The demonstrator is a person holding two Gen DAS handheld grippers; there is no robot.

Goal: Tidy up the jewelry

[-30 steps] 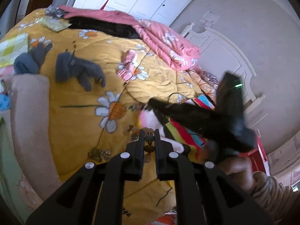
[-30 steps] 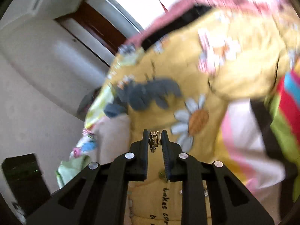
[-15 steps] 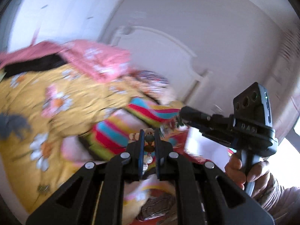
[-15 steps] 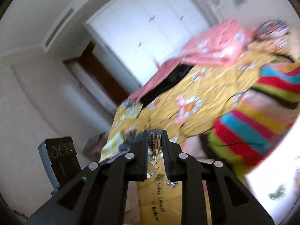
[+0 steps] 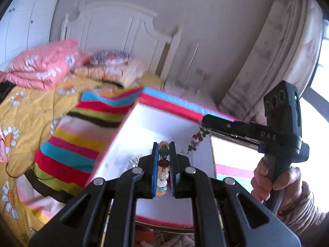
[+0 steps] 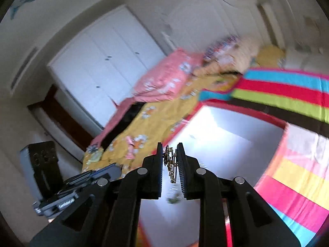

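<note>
My left gripper [image 5: 163, 144] is shut on a beaded bracelet [image 5: 163, 165] with cream, green and brown beads, held above an open box with a white inside and a red rim [image 5: 164, 105]. The right gripper [image 5: 202, 123] shows at the right of the left wrist view, held by a hand [image 5: 267, 181], with a small red-and-green beaded piece [image 5: 196, 141] dangling from its tip over the box. In the right wrist view my right gripper [image 6: 170, 145] is shut on a gold-coloured chain piece [image 6: 170, 162] above the same white box [image 6: 236, 135].
The box rests on a striped blanket [image 5: 67, 142] on a bed with a yellow daisy cover [image 5: 30, 111]. Pink bedding [image 5: 45, 70] and a white headboard [image 5: 115, 28] lie behind. A white wardrobe [image 6: 98, 68] stands at the far side of the room.
Both grippers have swung from the yellow cover to above the open white box, each still holding its jewelry.
</note>
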